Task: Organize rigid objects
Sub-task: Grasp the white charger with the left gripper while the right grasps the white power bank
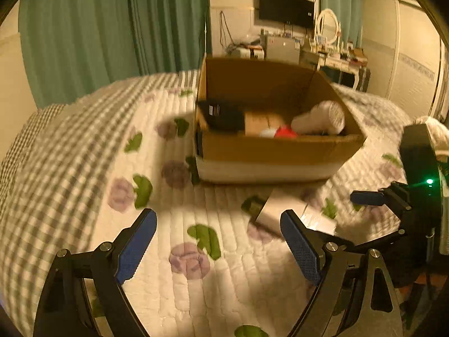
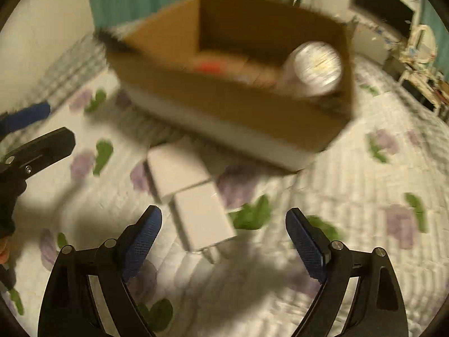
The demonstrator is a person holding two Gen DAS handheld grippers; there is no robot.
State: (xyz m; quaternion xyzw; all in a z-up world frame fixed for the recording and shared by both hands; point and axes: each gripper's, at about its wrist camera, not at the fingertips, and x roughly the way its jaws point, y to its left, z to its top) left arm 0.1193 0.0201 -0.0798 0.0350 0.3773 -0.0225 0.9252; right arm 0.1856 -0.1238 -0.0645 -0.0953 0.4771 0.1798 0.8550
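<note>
An open cardboard box (image 1: 269, 151) stands on the bed; it also shows in the right wrist view (image 2: 224, 95). Inside lie a white cylindrical container (image 1: 320, 118), a black item (image 1: 221, 113), a small brown box (image 1: 261, 123) and a red and white object (image 1: 280, 132). Two white boxes (image 2: 190, 193) lie on the quilt in front of the cardboard box; they also show in the left wrist view (image 1: 291, 213). My left gripper (image 1: 219, 224) is open and empty, left of them. My right gripper (image 2: 223, 223) is open and empty, just short of the nearer white box.
The bed carries a white quilt with purple flowers and green leaves (image 1: 196, 255) and a checked blanket (image 1: 56, 168) on the left. Green curtains (image 1: 112, 28), a wall TV (image 1: 286, 8) and a cluttered dresser (image 1: 322, 50) stand beyond the bed.
</note>
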